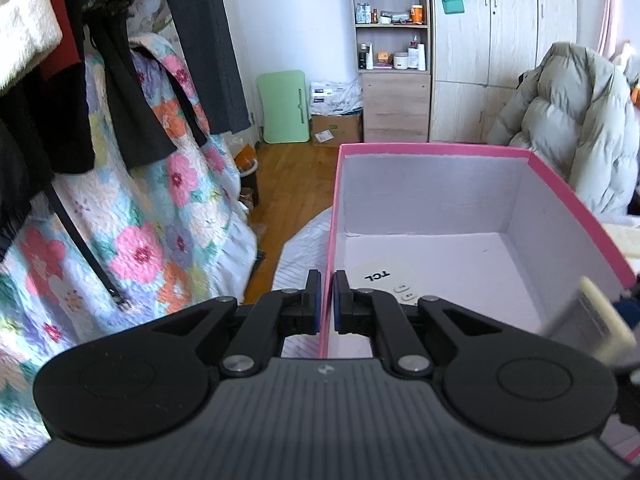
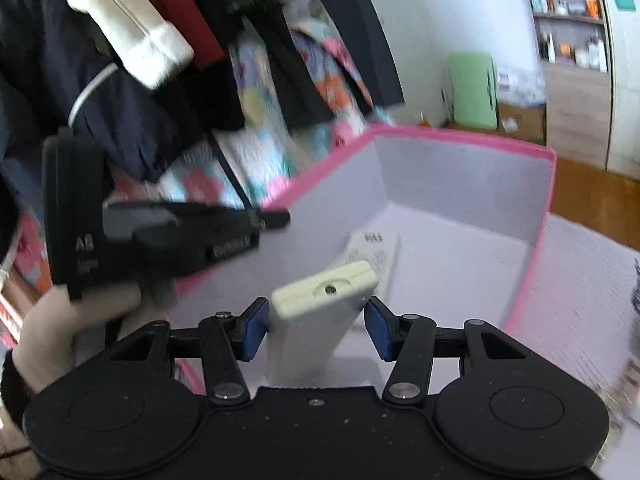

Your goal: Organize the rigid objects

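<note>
We held the left gripper (image 1: 327, 300) pinched on the near-left wall of the pink box (image 1: 432, 148), one finger outside and one inside. A white TCL remote (image 1: 386, 280) lay on the box floor just beyond it. Our right gripper (image 2: 316, 326) carried a cream-coloured remote (image 2: 320, 300) between its blue pads (image 2: 252, 330), tilted over the box's near edge; the right pad looked slightly clear, so we could not tell how firm the grip was.

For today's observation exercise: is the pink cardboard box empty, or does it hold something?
Not empty. The pink cardboard box holds a white TCL remote control flat on its pale floor; the right view shows the same remote.
</note>
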### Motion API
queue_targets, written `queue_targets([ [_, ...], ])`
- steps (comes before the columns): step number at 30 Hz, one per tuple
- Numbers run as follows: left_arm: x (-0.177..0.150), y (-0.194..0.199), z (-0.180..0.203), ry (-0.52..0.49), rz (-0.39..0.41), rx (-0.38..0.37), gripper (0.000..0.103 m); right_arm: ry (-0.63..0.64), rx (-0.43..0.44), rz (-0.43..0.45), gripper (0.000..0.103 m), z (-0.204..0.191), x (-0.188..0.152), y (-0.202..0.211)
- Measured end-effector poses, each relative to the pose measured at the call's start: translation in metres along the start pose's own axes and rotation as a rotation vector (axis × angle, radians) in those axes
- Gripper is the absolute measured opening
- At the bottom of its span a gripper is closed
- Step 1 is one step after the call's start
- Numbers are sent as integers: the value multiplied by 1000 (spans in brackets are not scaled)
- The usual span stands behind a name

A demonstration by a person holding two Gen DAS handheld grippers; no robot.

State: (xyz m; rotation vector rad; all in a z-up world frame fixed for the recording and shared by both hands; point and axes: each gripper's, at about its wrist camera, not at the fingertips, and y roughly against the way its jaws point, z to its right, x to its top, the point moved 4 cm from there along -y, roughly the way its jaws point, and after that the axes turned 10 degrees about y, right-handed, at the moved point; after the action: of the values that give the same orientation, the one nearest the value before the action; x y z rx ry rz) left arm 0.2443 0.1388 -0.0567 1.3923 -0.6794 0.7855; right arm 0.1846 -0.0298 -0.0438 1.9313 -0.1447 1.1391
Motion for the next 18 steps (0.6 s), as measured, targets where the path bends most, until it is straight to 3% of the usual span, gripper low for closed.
queue_targets([
  [2, -1, 1, 2, -16, 10, 16, 5, 45, -14, -62, 55, -5, -1, 4],
  [4, -1, 1, 1, -17, 10, 18, 5, 55, -51, -106, 35, -8, -1, 6],
  [6, -1, 1, 0, -4, 4, 4, 5, 23, -29, -121, 31, -7, -1, 5],
  [13, -2, 1, 2, -15, 9, 16, 6, -199, 13, -46, 20, 7, 1, -8],
  [18, -2, 2, 3, -10, 7, 14, 6, -406, 113, 14, 20, 16, 1, -21],
])
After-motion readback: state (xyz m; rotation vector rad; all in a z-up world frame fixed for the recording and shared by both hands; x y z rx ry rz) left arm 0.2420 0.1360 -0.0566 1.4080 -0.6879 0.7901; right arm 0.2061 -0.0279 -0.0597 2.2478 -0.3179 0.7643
